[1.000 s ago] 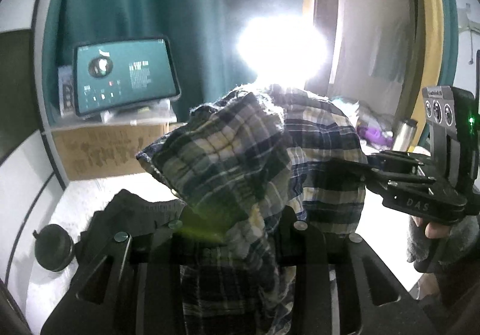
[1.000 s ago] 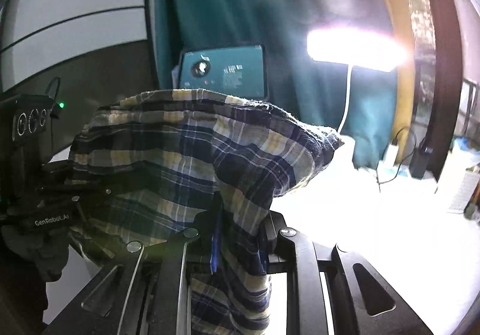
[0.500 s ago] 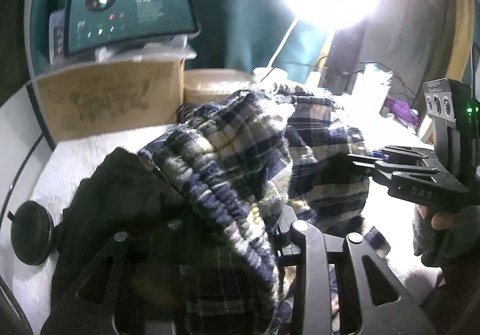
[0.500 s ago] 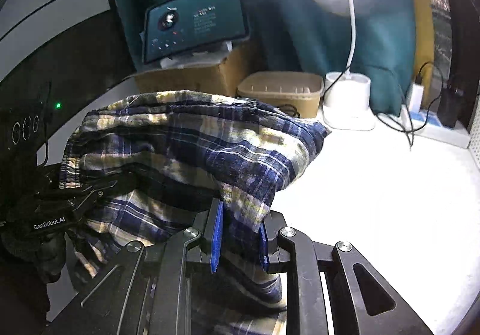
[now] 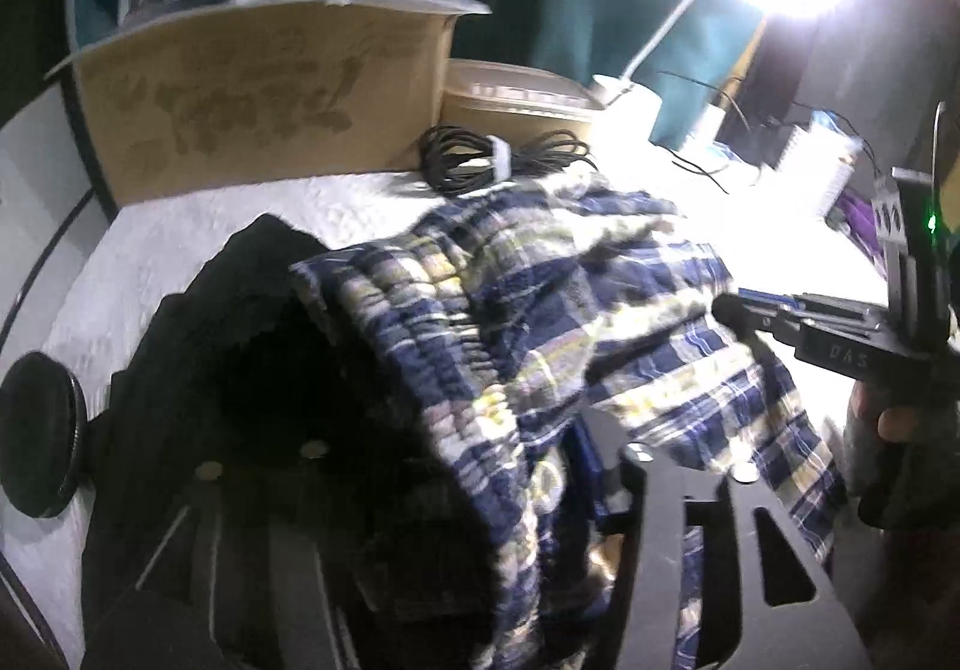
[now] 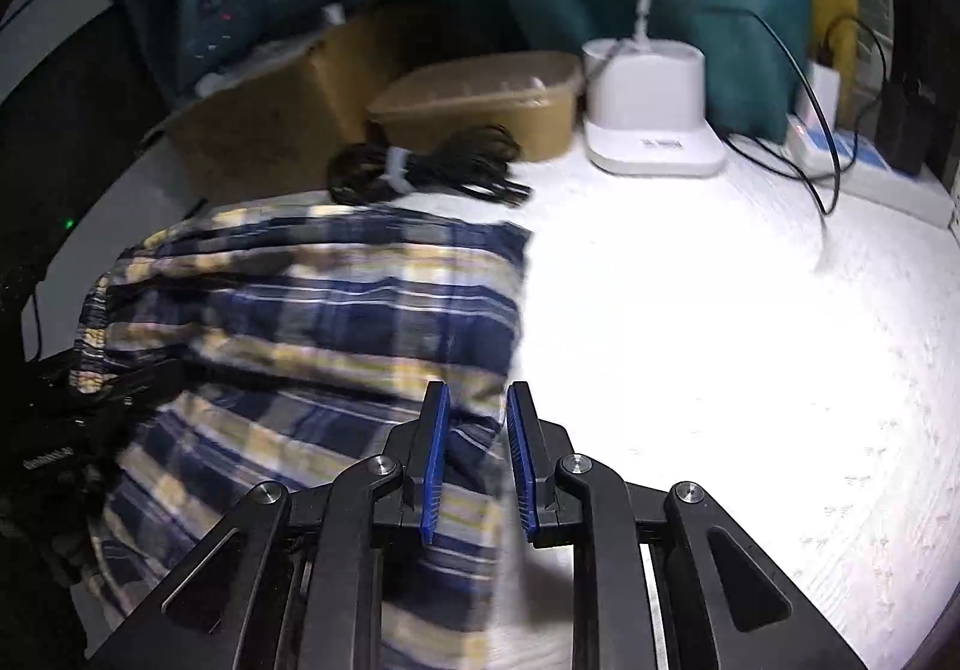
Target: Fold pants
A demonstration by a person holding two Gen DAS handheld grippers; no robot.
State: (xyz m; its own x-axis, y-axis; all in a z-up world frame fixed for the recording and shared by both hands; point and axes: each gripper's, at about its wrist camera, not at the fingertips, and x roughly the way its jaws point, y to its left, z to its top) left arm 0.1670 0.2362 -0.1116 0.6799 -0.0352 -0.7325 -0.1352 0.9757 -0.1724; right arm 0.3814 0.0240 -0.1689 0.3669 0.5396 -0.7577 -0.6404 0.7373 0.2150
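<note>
Laying plaid pants onto table; right gripper jaws apart over cloth, left gripper jaws hidden, cannot tell; next, smooth flat

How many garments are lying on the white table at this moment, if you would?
2: the plaid pants lie between the two grippers, and a black garment sits beside them under the left gripper. More could be hidden beneath.
</note>
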